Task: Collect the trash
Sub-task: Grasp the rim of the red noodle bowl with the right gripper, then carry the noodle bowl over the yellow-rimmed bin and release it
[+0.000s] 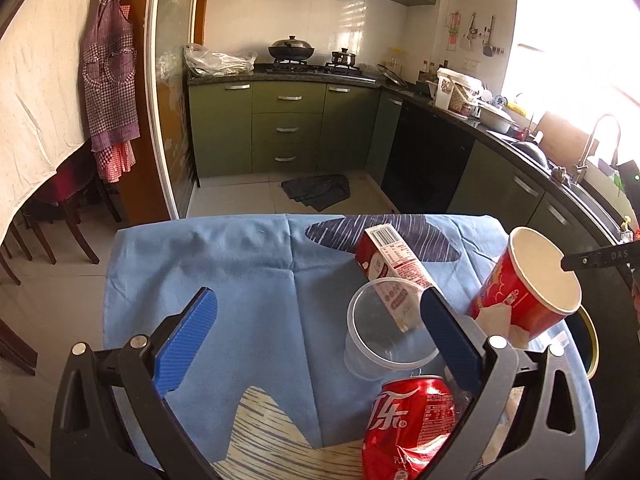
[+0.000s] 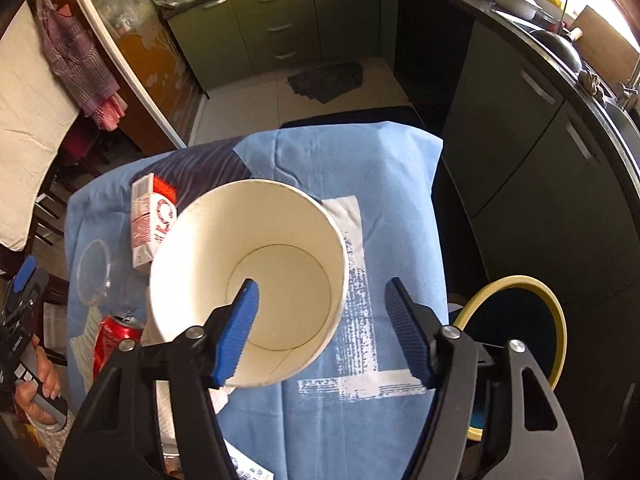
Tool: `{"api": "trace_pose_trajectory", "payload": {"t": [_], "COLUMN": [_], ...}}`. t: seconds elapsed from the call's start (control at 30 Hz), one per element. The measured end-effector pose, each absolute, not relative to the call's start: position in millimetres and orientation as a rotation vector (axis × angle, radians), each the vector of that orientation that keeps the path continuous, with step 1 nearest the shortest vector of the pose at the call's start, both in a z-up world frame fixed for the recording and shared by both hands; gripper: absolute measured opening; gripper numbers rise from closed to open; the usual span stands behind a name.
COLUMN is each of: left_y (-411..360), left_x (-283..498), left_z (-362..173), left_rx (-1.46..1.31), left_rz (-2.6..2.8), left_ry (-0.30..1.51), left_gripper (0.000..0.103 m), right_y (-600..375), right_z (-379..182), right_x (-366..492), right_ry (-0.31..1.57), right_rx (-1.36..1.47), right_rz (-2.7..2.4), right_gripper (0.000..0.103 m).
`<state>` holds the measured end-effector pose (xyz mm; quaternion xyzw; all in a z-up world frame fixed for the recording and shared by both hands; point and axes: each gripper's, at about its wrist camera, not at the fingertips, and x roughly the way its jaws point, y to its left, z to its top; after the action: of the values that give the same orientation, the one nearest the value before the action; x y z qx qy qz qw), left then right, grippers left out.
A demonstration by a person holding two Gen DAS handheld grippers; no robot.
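A red paper cup (image 1: 528,280) leans tilted at the right of the blue-clothed table (image 1: 240,280). In the right wrist view its white inside (image 2: 248,272) faces me. My right gripper (image 2: 324,330) is open: one fingertip (image 2: 244,320) is over the cup's mouth, while the other is clear of the cup's wall. A clear plastic cup (image 1: 384,332) lies just inside the right pad of my open left gripper (image 1: 320,336), untouched. A crushed red cola can (image 1: 408,424) lies nearer, and a red-and-white carton (image 1: 392,268) farther.
A black bin with a yellow rim (image 2: 560,320) stands right of the table, its rim (image 1: 594,344) showing behind the cup. White tissue (image 1: 496,320) lies under the cup. Green kitchen cabinets (image 1: 288,128) and a dark floor mat (image 1: 316,192) lie beyond.
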<state>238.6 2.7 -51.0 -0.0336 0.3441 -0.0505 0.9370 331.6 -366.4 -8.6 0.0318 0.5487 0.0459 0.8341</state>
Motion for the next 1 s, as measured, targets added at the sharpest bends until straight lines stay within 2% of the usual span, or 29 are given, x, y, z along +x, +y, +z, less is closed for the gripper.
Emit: {"api": "trace_pose_trajectory", "payload": {"t": [0.03,0.2,0.3,0.47,0.63,0.83,1.0], "left_y": [2,0,-2,-4,-6,-9,-12], "left_x": [240,242,240,236,233,229,225], "left_z": [-56,-73,-78,-81,-80,-79,-75], "left_rx": [-0.064,-0.039,-0.029,-0.019,-0.012,0.002,0.012], "left_rz": [-0.108,-0.117,-0.127,-0.149,-0.158,-0.162,-0.173], "left_ry": [0.707,0.727,0.735,0.741,0.731,0.723,0.714], "left_gripper": [0.097,0.097,0.097,0.097,0.097,0.097,0.097], "right_y": [-367,-367,-366,-369,-389,-483,-578], "right_z": [-13,-33,-41,-43,-12,35,16], "right_x": [338,354,354,352,331,290,259], "right_ry": [1.179,1.245,1.263,1.268,1.198,1.087,1.089], "right_rx": [0.057,0.015,0.004,0.024,0.068,0.191,0.310], "right_rz": [0.086,0.056,0.047,0.051,0.049,-0.097,-0.286], "right_gripper": [0.049,0.035,0.008,0.006,0.005,0.005,0.005]}}
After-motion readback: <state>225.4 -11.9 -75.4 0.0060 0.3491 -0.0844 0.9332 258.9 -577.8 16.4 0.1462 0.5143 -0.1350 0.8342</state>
